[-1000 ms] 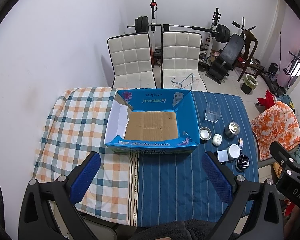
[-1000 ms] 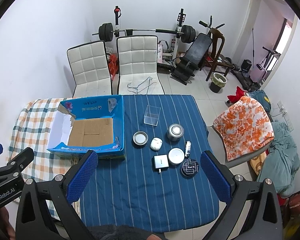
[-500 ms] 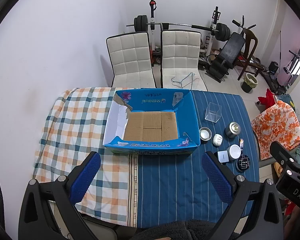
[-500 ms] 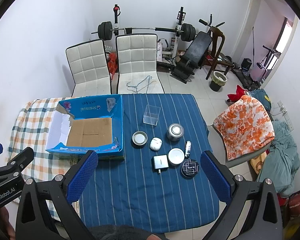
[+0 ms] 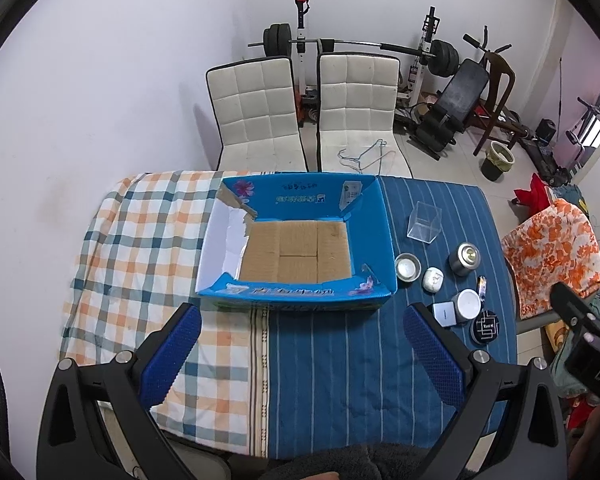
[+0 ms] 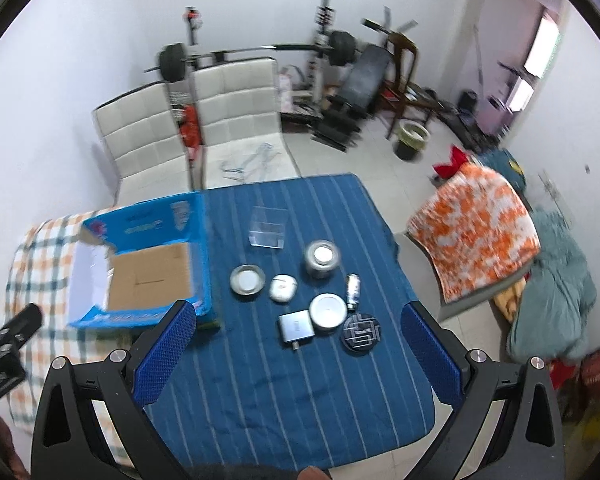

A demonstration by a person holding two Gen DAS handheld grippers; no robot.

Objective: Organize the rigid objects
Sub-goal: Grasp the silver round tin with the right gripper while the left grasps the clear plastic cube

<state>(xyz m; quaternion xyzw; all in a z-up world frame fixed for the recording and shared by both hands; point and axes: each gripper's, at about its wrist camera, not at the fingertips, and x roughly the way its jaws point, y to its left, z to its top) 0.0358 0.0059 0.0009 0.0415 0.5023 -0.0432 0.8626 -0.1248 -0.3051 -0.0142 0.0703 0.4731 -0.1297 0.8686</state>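
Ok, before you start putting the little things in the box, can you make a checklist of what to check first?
1. Box open and nothing inside: ok, only bare cardboard floor shows.
2. Left gripper open and holding nothing: ok.
3. Right gripper open and holding nothing: ok.
4. Little things within sight on the blue cloth: ok; clear cube, tin, white case and black disc all lie right of the box.
5. Things standing apart enough to grab one: not ok for all; the grey square box, round lid and black disc crowd together.
6. Right camera sharp: not ok, blurred.
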